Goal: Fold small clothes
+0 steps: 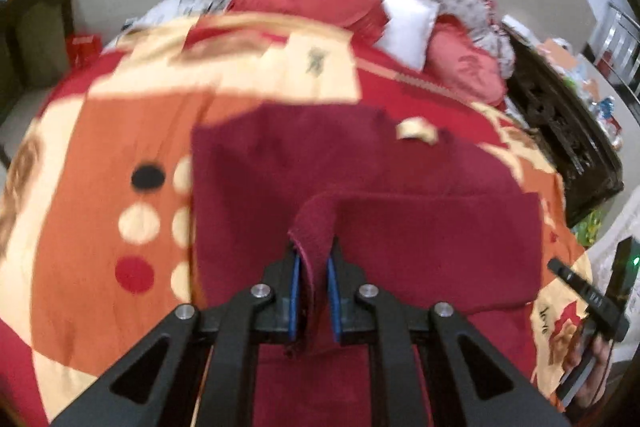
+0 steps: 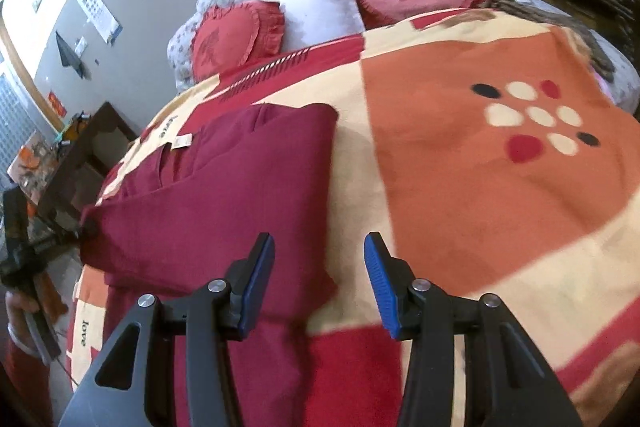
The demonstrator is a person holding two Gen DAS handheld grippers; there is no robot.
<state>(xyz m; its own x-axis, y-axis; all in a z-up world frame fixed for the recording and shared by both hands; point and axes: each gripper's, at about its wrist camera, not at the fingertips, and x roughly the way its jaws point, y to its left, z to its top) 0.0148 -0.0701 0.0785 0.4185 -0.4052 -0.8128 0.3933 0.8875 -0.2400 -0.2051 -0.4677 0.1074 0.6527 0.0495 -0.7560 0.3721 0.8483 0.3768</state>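
Risk: your left gripper point(image 1: 314, 265) pinches only a narrow tongue of the maroon garment point(image 1: 360, 195), so a quick pull could slip it free or drag the folded layers askew across the bedspread point(image 1: 100, 131). Left gripper: nearly closed, clamped on that raised edge. Right gripper point(image 2: 320, 279): spread wide, holding nothing, poised over the garment's near corner on the bed.

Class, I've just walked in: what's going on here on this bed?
A person is folding a maroon garment spread on a patterned bedspread. The left gripper is shut on a pinched-up edge of the cloth, lifting it. The right gripper is open and empty, over the garment's other edge.
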